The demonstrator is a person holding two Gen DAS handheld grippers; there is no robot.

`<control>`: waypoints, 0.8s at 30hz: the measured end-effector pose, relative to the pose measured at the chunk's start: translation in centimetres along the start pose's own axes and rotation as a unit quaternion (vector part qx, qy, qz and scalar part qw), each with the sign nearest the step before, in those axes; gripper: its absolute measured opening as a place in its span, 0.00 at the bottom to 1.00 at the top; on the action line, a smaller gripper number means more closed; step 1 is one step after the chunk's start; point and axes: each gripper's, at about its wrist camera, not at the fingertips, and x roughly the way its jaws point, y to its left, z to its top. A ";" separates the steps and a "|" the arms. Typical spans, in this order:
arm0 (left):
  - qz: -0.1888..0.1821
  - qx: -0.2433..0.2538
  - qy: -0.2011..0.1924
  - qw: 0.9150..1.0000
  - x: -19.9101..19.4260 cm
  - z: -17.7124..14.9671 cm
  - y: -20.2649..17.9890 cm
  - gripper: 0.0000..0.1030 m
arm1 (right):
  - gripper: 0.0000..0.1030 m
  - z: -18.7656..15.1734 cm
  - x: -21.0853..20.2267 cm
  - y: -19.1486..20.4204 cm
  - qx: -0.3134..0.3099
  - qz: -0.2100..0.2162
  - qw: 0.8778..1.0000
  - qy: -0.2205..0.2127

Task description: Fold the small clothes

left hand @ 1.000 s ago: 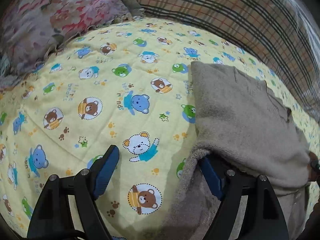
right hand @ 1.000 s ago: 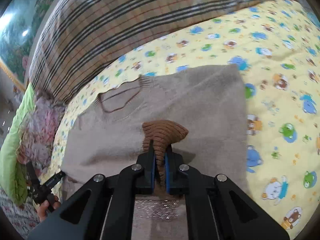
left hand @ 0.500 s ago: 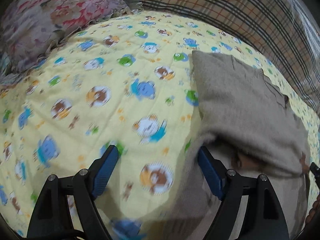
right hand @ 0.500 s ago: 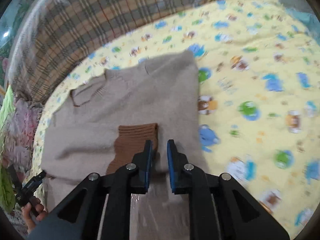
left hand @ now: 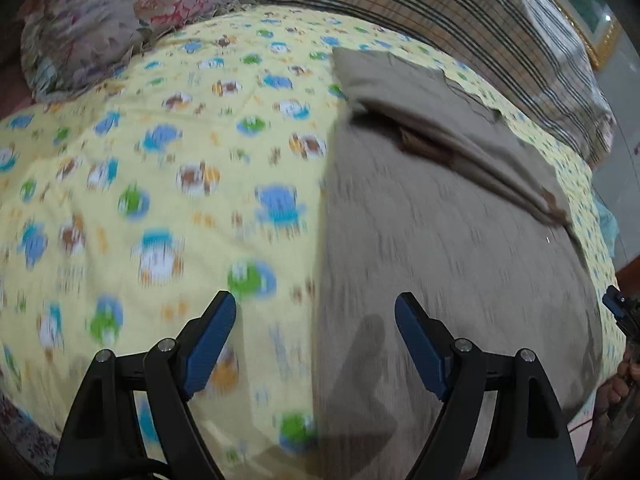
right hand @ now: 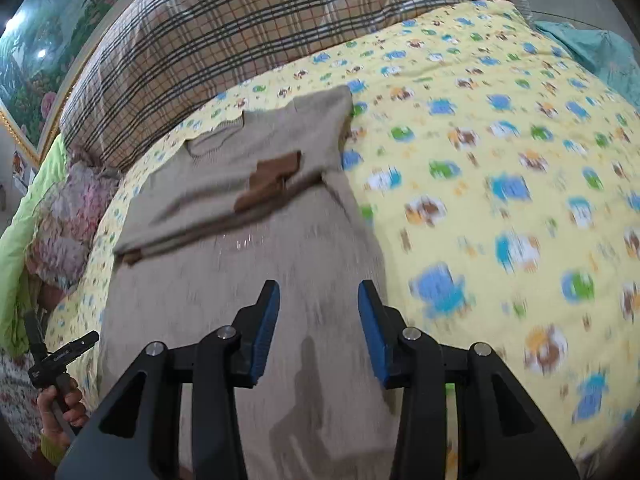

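Observation:
A beige knit sweater (right hand: 256,280) (left hand: 448,248) lies flat on the yellow cartoon-bear quilt (right hand: 500,184) (left hand: 160,168). Both sleeves are folded across its chest, and the brown ribbed cuffs (right hand: 272,178) rest on top. My right gripper (right hand: 318,328) hovers over the sweater's lower body; its jaws are opening and nothing is between them. My left gripper (left hand: 316,340) stands open and empty over the sweater's left edge, where cloth meets quilt. The left gripper's black handle (right hand: 60,360) and the hand holding it show at the lower left of the right wrist view.
A plaid blanket (right hand: 240,28) (left hand: 460,20) is bunched along the far side of the bed. A floral pillow (left hand: 104,20) (right hand: 68,216) lies past the quilt's left corner, with green bedding (right hand: 24,216) beside it. A teal cloth (right hand: 592,48) sits at the far right.
My right gripper has let go of the brown cuff, opened, and pulled back toward the sweater's hem. My left gripper has pulled back off the folded sleeve, still open. The cuffs now lie on the chest.

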 end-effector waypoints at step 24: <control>-0.073 0.055 0.049 0.995 -3.5 -12.6 -2.3 0.82 | 0.42 -11.1 -5.0 -4.9 0.031 0.074 0.995 0.061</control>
